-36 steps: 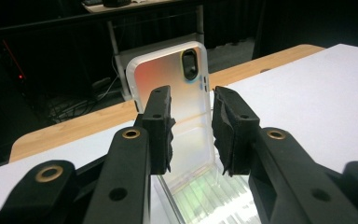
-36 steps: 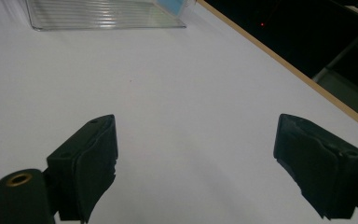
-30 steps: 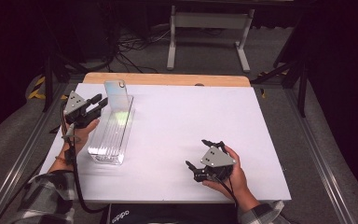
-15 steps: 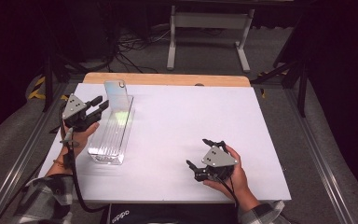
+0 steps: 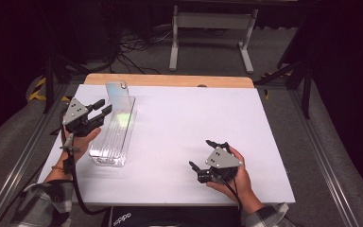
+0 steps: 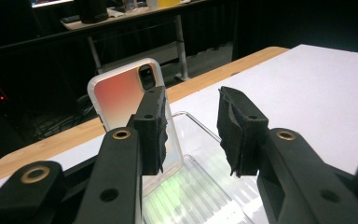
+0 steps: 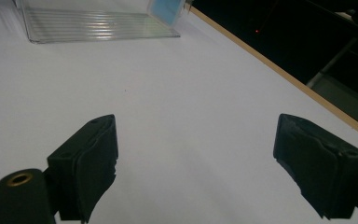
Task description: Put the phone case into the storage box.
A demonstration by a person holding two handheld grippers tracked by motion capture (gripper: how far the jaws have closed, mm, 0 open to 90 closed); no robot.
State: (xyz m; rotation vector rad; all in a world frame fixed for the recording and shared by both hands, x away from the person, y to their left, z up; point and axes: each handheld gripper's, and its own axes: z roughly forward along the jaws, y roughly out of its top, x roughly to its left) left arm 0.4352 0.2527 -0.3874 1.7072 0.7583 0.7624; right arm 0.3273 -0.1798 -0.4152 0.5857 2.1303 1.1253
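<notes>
Beside the clear tray (image 5: 108, 142), left gripper (image 5: 101, 109) spread; right gripper (image 5: 203, 158) spread wide.

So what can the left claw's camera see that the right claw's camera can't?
The left gripper view shows the phone case's camera cutout and its orange-pink face, standing upright at the far end of the clear tray, seen between the open left claw. The right gripper view shows a wide bare stretch of the white table between its own wide-open right claw, with the tray far off. Both share the ribbed clear tray, the case, the white tabletop and its wooden edge.
</notes>
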